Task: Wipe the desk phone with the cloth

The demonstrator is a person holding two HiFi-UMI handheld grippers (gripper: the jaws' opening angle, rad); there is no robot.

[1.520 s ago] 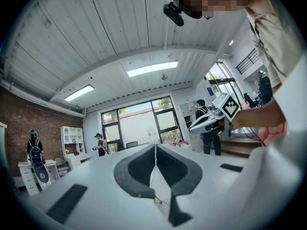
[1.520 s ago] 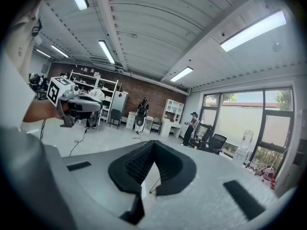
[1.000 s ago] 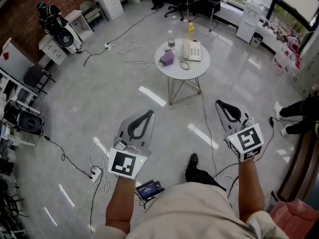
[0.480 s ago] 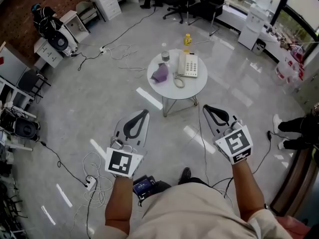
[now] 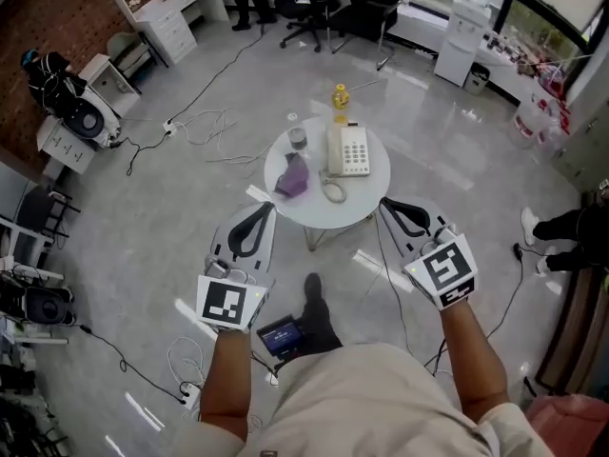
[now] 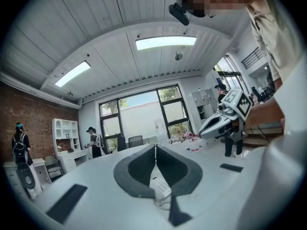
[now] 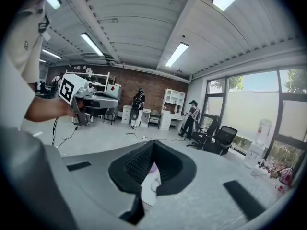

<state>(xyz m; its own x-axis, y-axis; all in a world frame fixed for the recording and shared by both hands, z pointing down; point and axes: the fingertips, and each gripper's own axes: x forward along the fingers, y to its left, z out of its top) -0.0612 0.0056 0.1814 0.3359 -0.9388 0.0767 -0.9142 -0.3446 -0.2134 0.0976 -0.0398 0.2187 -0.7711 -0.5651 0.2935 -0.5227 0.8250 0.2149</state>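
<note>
I held the left tongs (image 5: 265, 207) and right tongs (image 5: 384, 203) clenched on nothing, either side of the round bench's (image 5: 335, 220) near edge. The desk phone (image 5: 348, 150) lay on it, with the purple cloth (image 5: 292, 175) just to its left.

Floor (image 5: 143, 208): polished grey, glossy, mirrors ceiling lights. Tabletop (image 5: 354, 200): white, smooth, slight sheen. Desk phone (image 5: 348, 149): white hard plastic, satin finish. Cloth (image 5: 291, 175): purple fabric, soft, matt, crumpled. My left tool (image 5: 261, 215) and right tool (image 5: 390, 205): pale grey matt plastic shells. Pads (image 7: 136, 164): dark, rubbery, ribbed on my right tool. Wall (image 7: 129, 92): rough red brick.
</note>
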